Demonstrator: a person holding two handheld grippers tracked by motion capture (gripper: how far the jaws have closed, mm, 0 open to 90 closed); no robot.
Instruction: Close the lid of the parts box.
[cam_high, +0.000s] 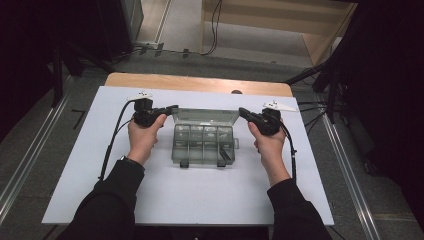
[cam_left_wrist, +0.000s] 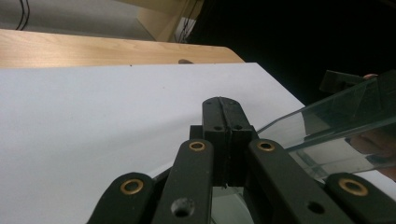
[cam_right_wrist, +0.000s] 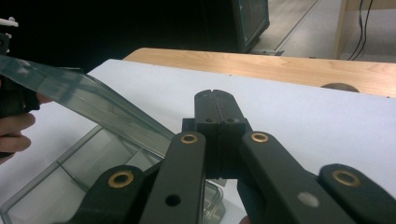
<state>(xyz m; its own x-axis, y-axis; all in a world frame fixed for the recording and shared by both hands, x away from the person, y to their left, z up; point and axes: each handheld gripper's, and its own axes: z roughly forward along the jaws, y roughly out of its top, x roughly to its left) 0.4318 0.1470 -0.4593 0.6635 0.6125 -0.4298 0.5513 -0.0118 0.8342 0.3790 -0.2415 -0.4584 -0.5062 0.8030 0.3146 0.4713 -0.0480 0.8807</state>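
With both pairs of jaws pressed together and nothing between them, notes run as follows.
Left gripper (cam_high: 172, 108): jaws together, empty; tip sits at the left end of the raised lid (cam_high: 205, 116), contact likely but not certain from the high view.
Right gripper (cam_high: 242, 111): jaws together, empty; tip at the lid's right end, mirrored pose.
Organizer box (cam_high: 204, 145): clear plastic, compartmented, mid-worktop between the two hands, latches toward the person.
Lid: tilted up, hinged along the far edge; seen as a slanted clear pane (cam_left_wrist: 336, 126) in the left gripper view and again (cam_right_wrist: 88, 100) in the right gripper view.
Step in hand (judged): swinging the lid, both tips nudging its ends; opening or closing cannot be told.
Next move (judged): even push from both sides so the lid does not twist; base may slide on the white worktop (cam_high: 190, 200).
Hard to make out: compartment contents, if any; exact tip-to-lid contact; the surroundings are dark.
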